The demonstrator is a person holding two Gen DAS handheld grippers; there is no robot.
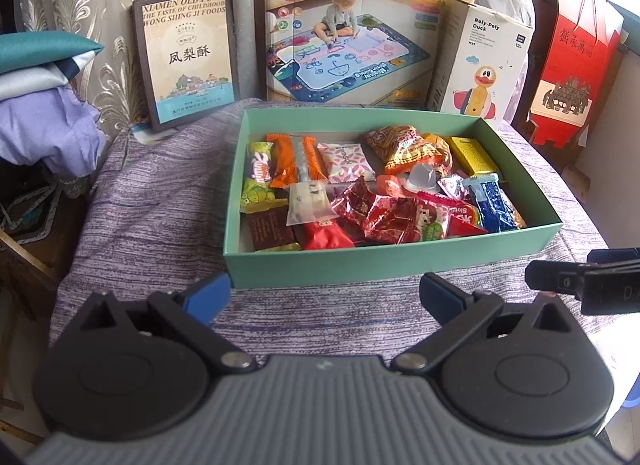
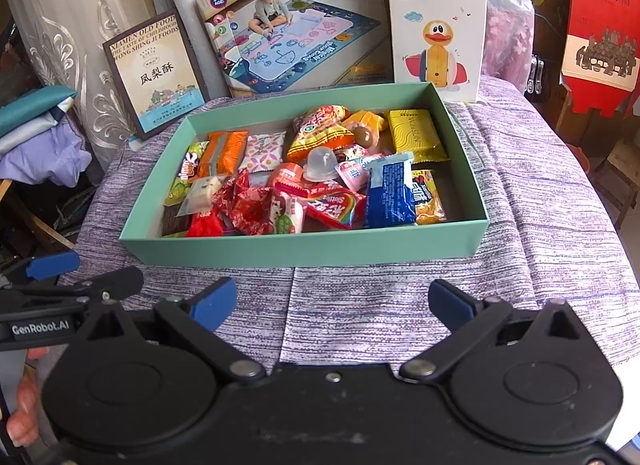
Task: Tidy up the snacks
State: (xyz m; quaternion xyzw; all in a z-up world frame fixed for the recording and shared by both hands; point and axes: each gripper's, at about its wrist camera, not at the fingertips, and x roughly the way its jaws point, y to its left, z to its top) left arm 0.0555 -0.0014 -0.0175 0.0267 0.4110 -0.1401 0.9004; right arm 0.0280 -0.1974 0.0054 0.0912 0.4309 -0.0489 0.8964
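A mint-green box (image 1: 360, 265) (image 2: 304, 251) sits on a purple cloth and holds several wrapped snacks: an orange pack (image 1: 298, 159), a blue pack (image 2: 390, 195), a yellow pack (image 2: 416, 135), red foil wrappers (image 1: 376, 209) and a clear jelly cup (image 2: 320, 163). My left gripper (image 1: 326, 297) is open and empty, just in front of the box's near wall. My right gripper (image 2: 332, 301) is open and empty, also in front of the box. Each gripper shows at the edge of the other's view.
Behind the box stand a framed pastry box (image 1: 188, 53), a play-mat box (image 1: 348, 49) and a Roly-Poly Duck box (image 2: 438, 21). A red gift bag (image 1: 576, 61) stands at the right. Folded fabric (image 1: 44, 105) lies at the left. The cloth (image 2: 540, 205) drops off at both sides.
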